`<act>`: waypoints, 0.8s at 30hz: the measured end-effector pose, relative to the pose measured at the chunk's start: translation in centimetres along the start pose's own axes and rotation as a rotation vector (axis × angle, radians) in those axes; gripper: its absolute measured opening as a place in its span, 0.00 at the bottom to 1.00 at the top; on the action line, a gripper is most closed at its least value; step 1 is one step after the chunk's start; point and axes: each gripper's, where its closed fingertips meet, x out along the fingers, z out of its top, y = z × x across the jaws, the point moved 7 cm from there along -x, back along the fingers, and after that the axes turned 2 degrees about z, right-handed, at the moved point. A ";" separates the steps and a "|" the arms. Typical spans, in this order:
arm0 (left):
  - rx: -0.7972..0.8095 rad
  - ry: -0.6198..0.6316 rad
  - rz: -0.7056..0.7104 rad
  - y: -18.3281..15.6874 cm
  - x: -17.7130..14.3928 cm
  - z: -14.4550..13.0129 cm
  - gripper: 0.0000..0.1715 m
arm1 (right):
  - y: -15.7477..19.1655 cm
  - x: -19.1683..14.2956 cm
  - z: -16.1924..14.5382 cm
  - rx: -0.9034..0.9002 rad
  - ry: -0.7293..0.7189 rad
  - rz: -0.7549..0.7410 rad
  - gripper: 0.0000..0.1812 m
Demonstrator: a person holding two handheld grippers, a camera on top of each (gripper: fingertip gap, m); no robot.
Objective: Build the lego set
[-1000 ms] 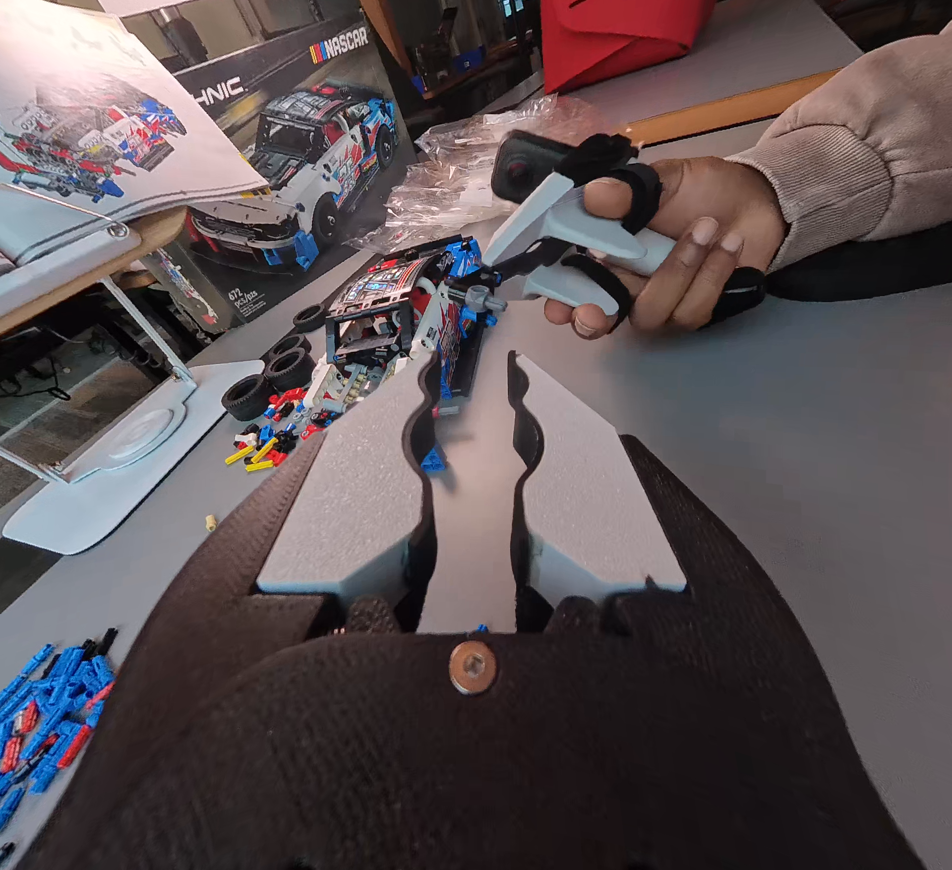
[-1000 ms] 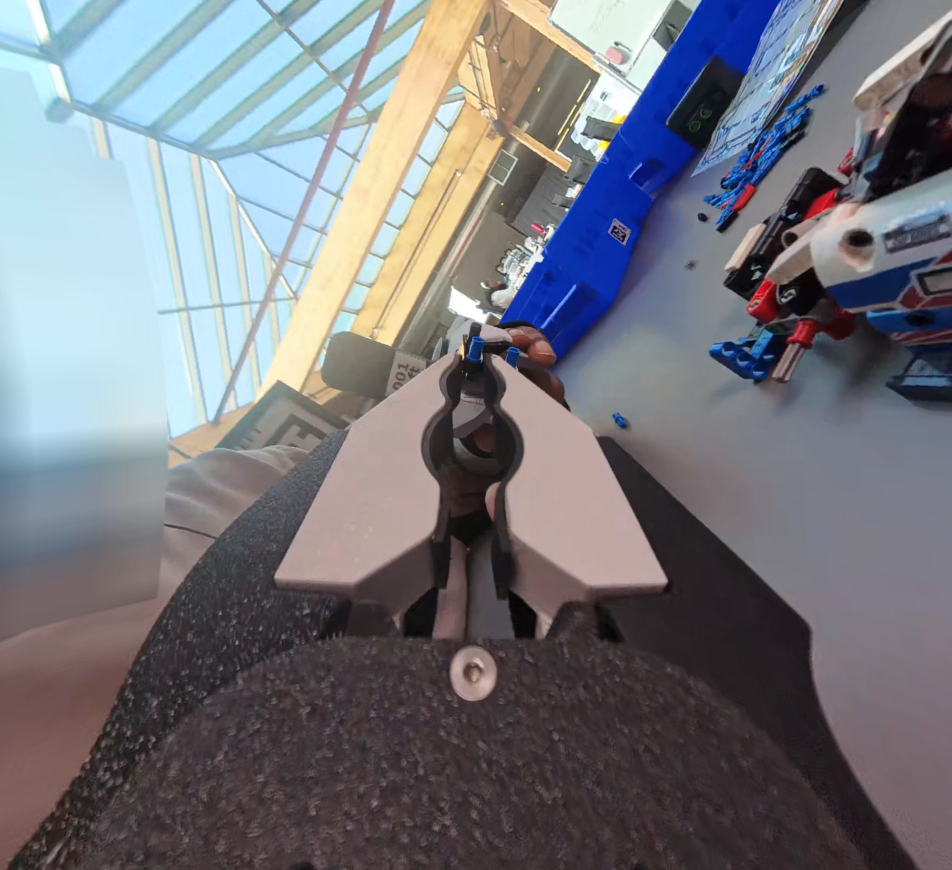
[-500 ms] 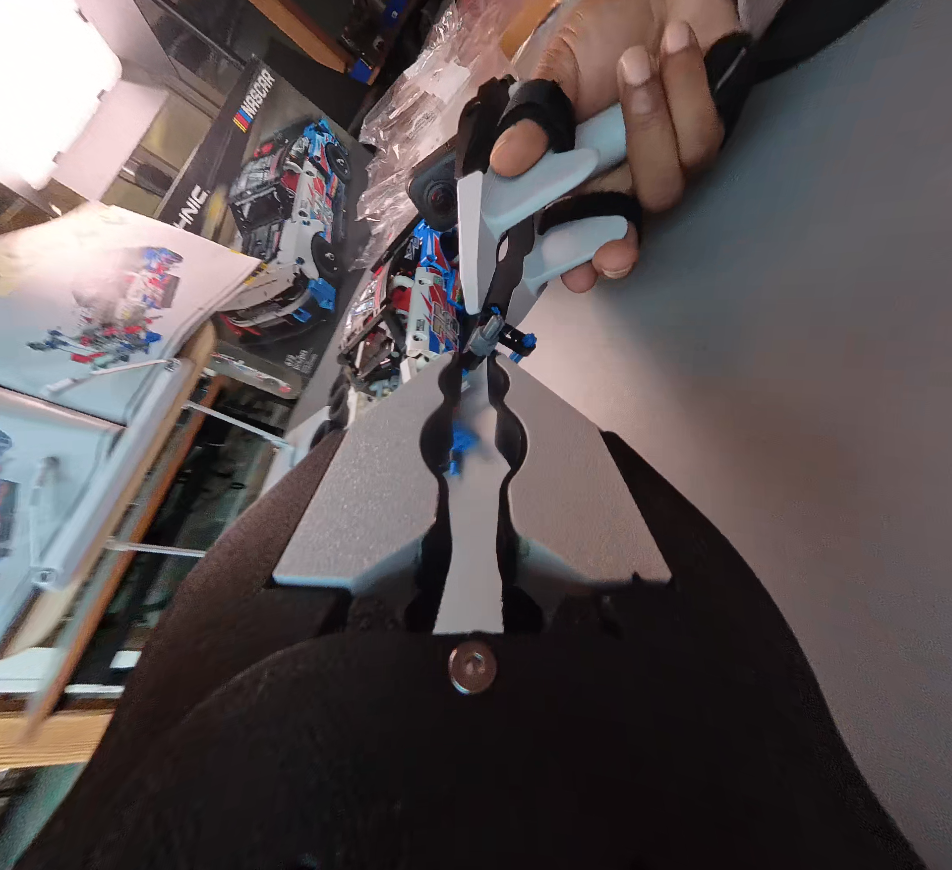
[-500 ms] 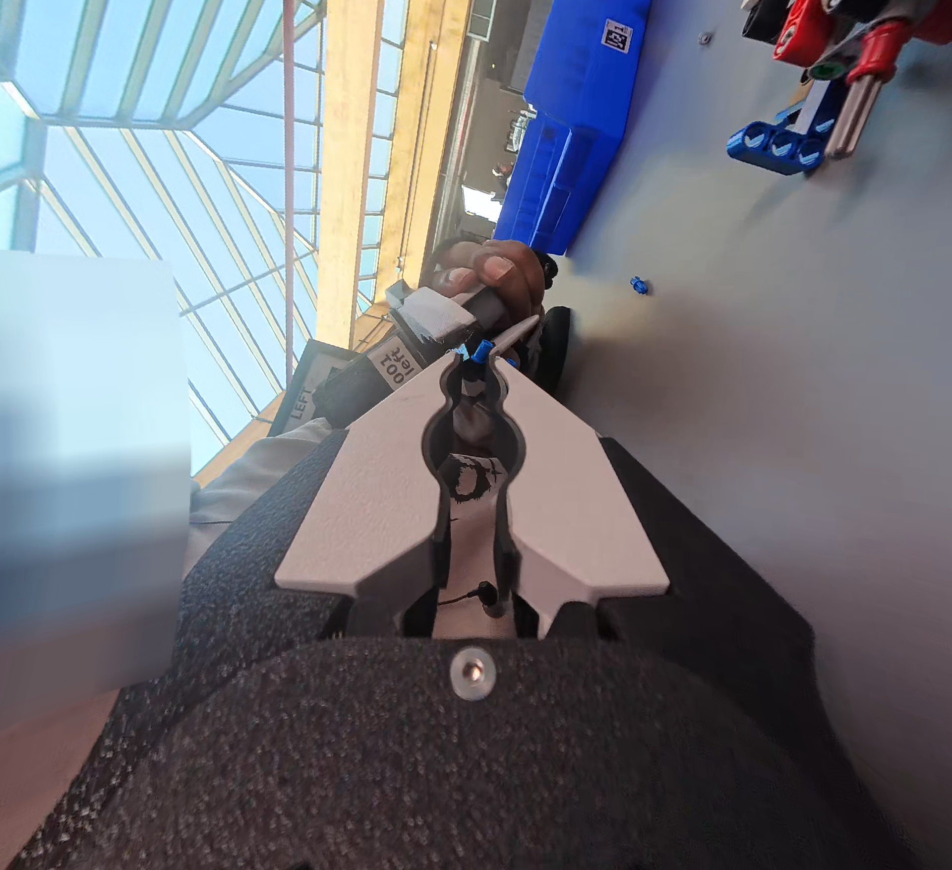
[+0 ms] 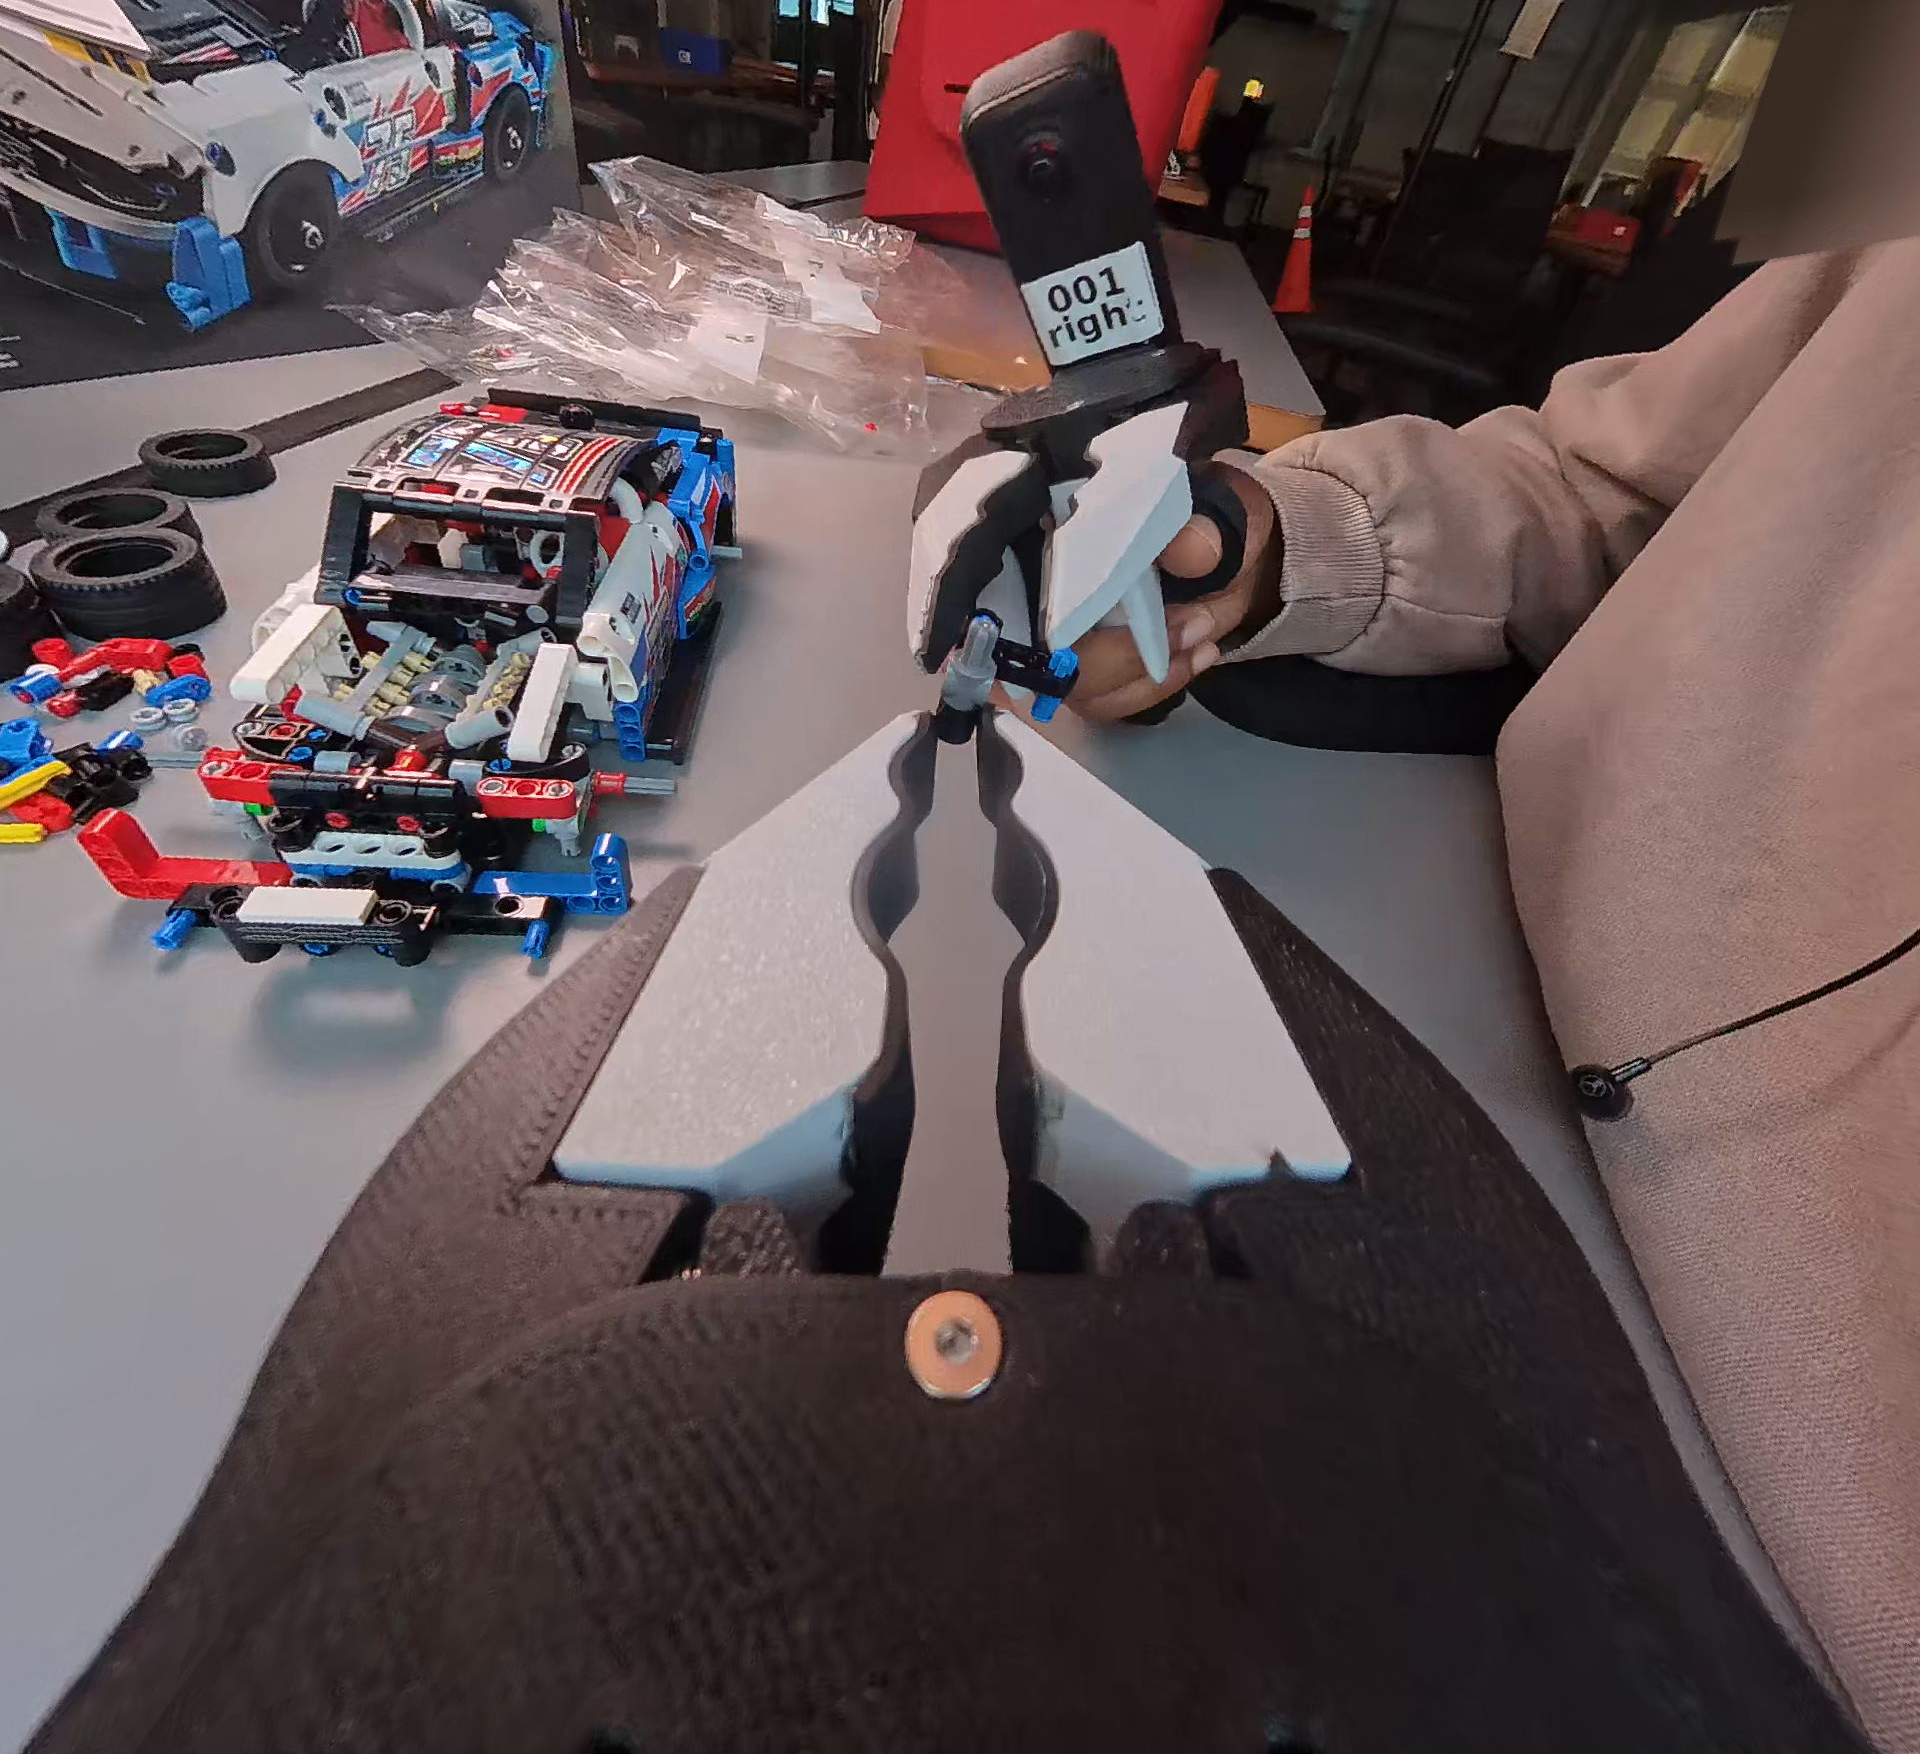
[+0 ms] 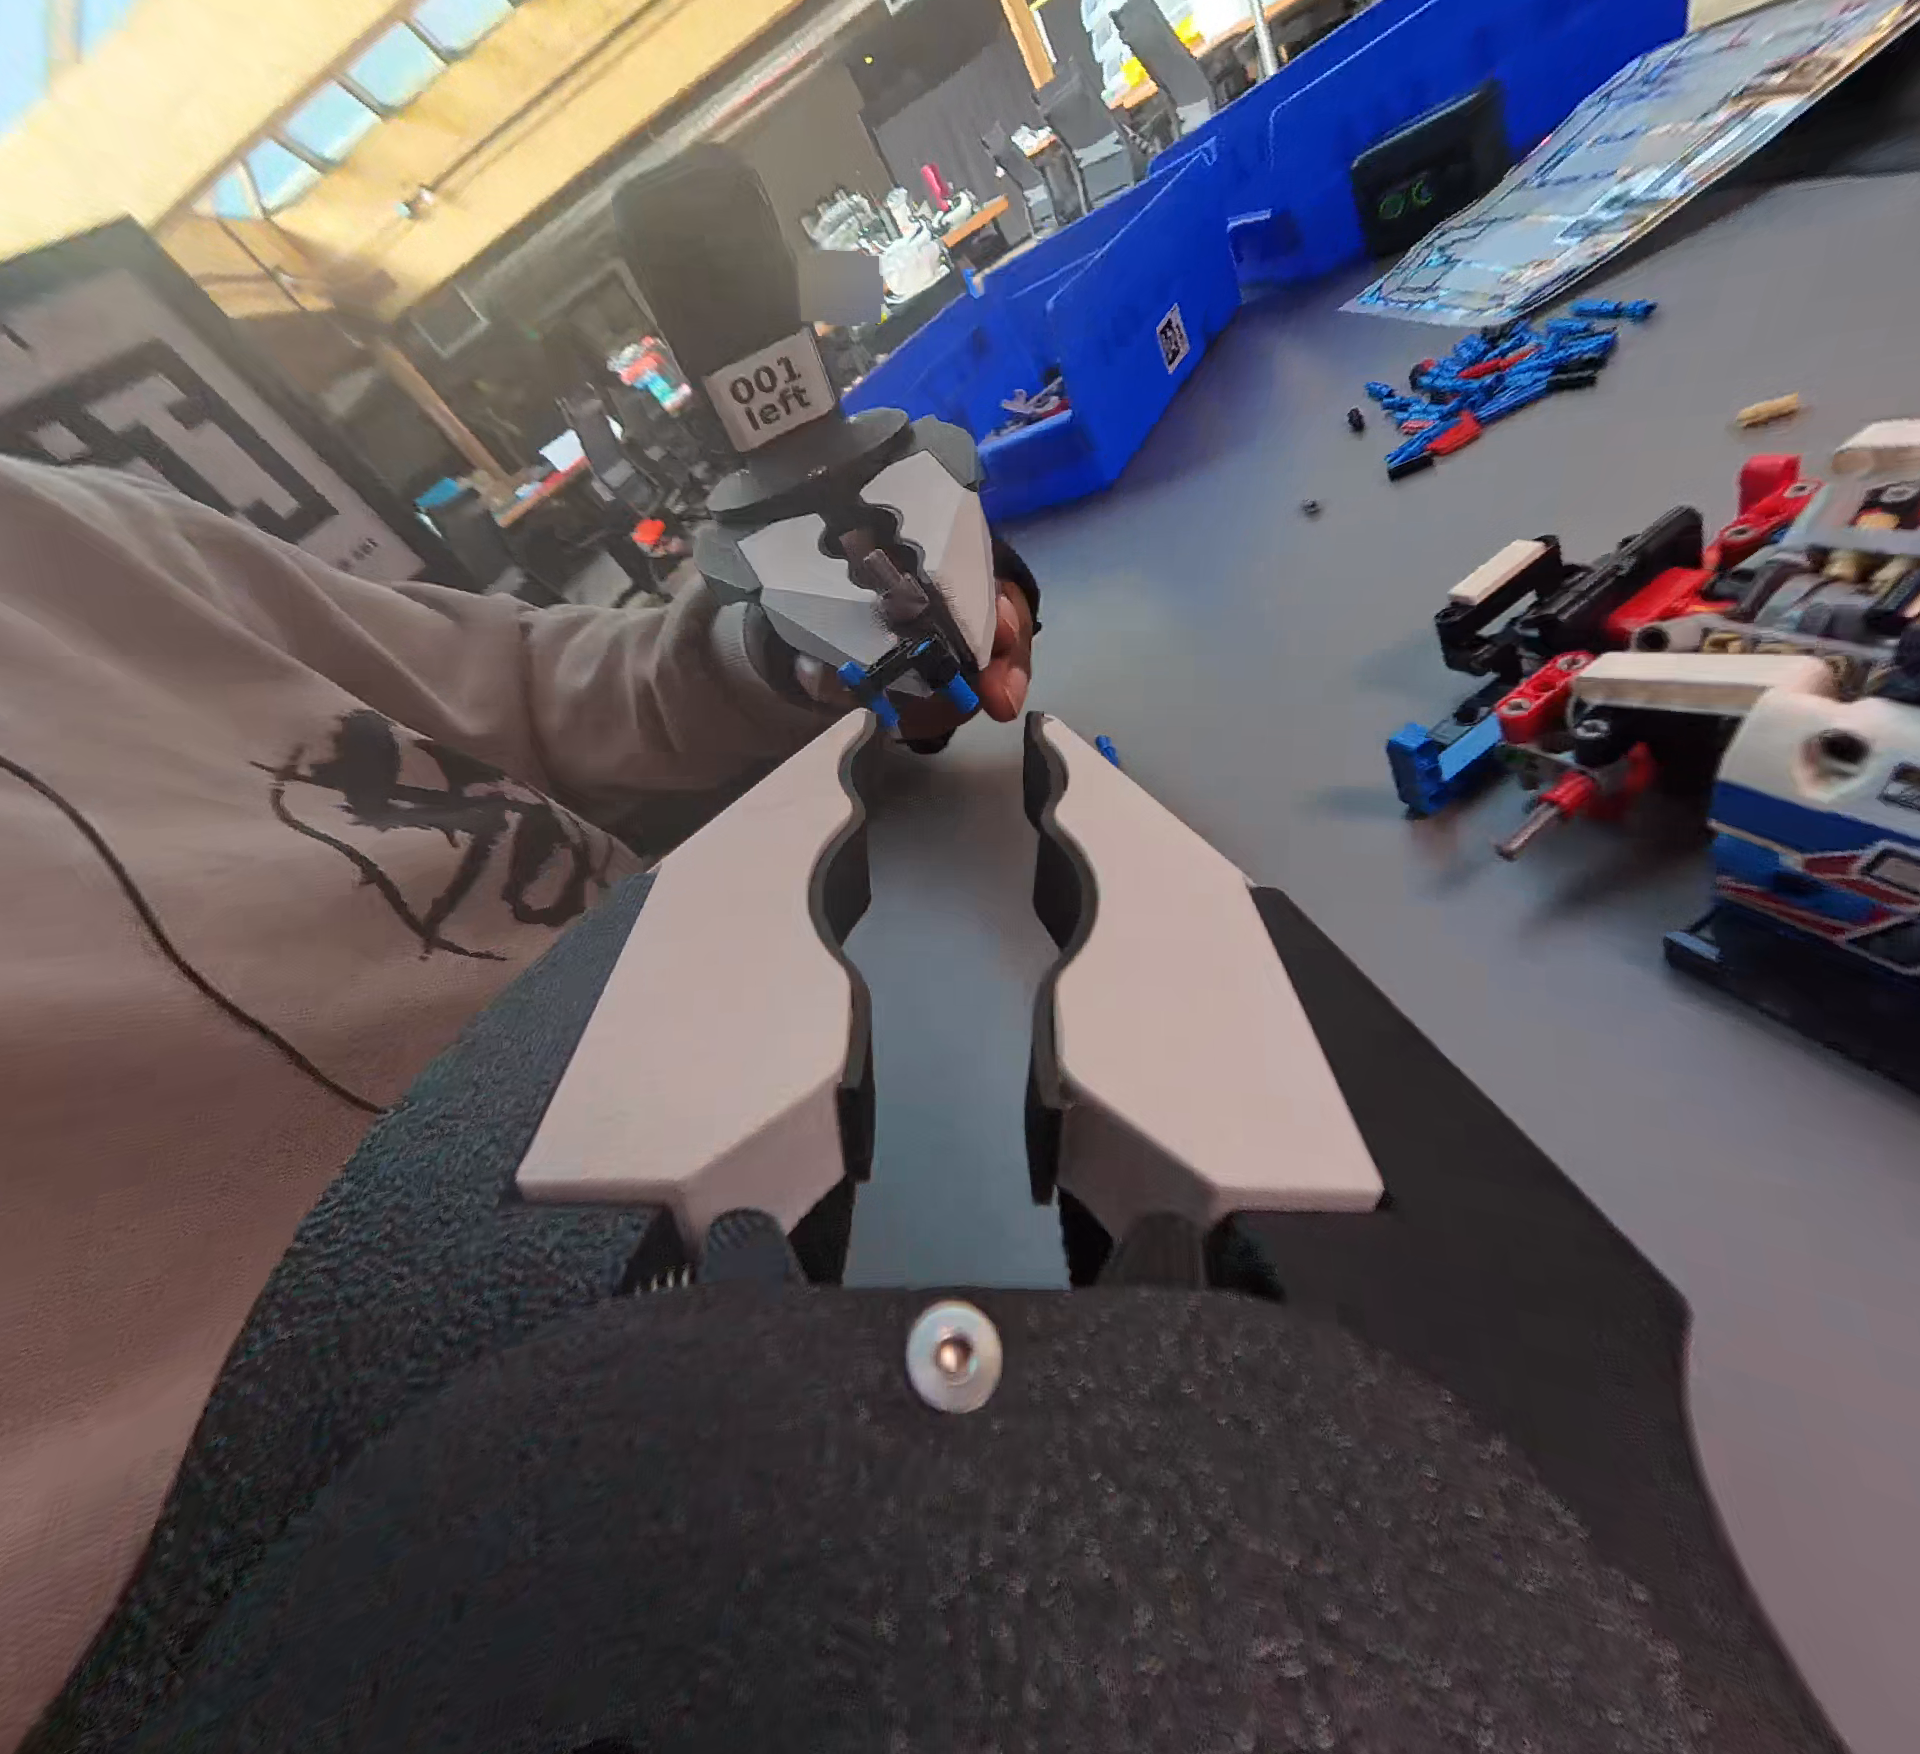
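pinching a small grey-and-blue lego piece (image 5: 977, 665), left gripper (image 5: 954, 728) faces the parted, empty right gripper (image 6: 945, 733), both white-labelled

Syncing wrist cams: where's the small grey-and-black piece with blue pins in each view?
Left wrist view: the piece sits at centre, its lower end clamped at the left gripper tips.
Right wrist view: left of centre, just beyond the open right gripper.
Shared landmark: the lego car, left in the left view, at the right edge in the right.

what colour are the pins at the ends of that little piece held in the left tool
Blue, on a black and grey small piece; it shows best in the right wrist view, held in the left tool.
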 end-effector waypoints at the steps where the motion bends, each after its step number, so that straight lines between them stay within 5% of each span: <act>1: 0.005 0.005 -0.002 -0.1 0.0 -0.1 0.04 | 0.1 0.0 0.0 -0.073 0.006 -0.031 0.12; 10: -0.034 0.041 -0.073 -0.7 0.3 -0.6 0.04 | 1.5 1.1 -1.1 -0.496 0.101 -0.145 0.01; 24: -0.004 0.051 -0.108 -0.9 -0.1 -0.3 0.03 | 1.5 1.1 -1.3 -0.322 0.110 -0.050 0.01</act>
